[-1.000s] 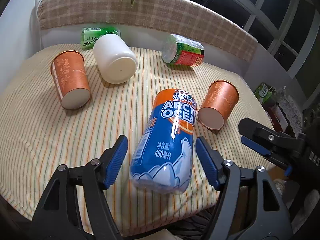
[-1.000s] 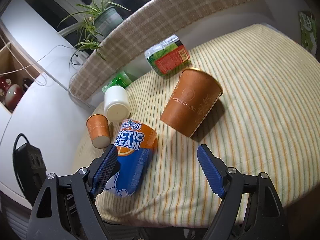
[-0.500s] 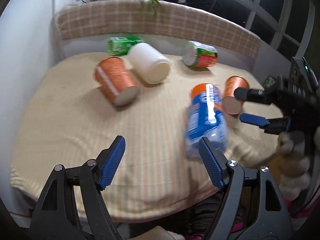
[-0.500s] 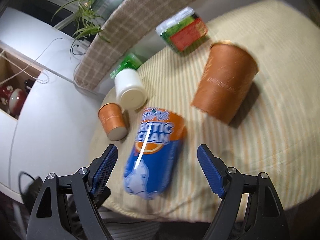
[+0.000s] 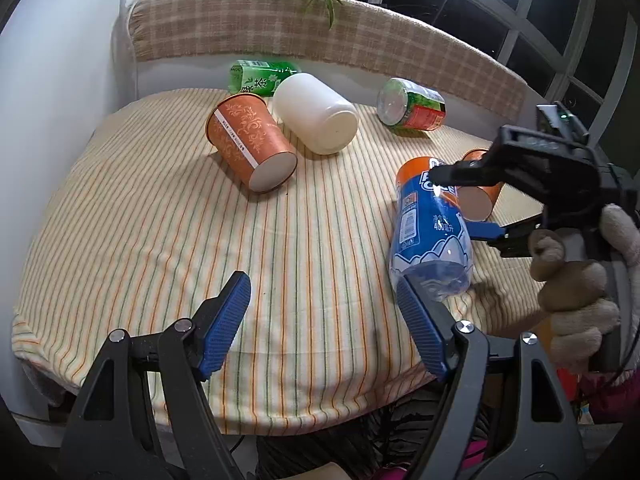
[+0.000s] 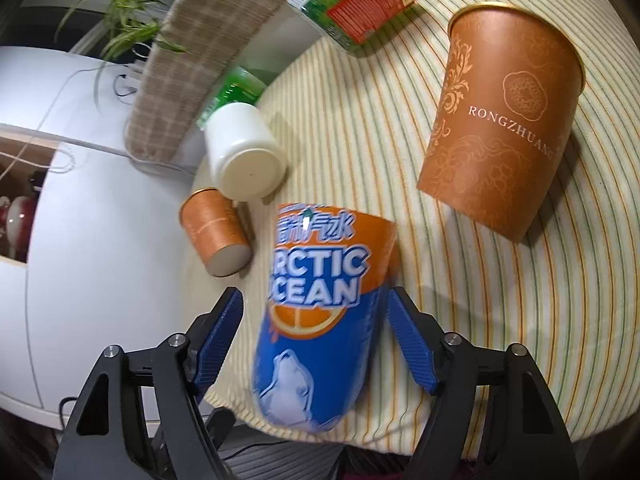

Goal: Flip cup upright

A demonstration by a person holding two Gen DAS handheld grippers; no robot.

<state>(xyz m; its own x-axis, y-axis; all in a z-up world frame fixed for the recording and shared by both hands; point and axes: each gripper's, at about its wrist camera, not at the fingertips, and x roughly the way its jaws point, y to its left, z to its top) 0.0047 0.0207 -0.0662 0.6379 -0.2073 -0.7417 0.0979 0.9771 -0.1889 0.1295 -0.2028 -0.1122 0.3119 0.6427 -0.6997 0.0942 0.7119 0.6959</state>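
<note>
A blue-and-orange "Arctic Ocean" plastic cup (image 6: 320, 320) lies on its side near the front edge of the striped tablecloth (image 5: 160, 240). My right gripper (image 6: 314, 296) is open, with its fingers on either side of this cup, close to its walls. In the left wrist view the same cup (image 5: 432, 236) lies at the right, with the right gripper (image 5: 452, 200) reaching over it from a gloved hand (image 5: 576, 280). My left gripper (image 5: 322, 284) is open over bare cloth, its right finger just in front of the blue cup's base.
Other items lie on their sides: an orange paper cup (image 5: 248, 144), a second orange cup (image 6: 504, 132), a white cup (image 5: 316, 112), a green bottle (image 5: 256, 78) and a green-and-red container (image 5: 412, 106). A plaid backrest (image 5: 360, 40) rims the far side.
My left gripper has drawn back and shifted left, off the blue cup. My right gripper has swung over so that the blue cup now sits between its fingers.
</note>
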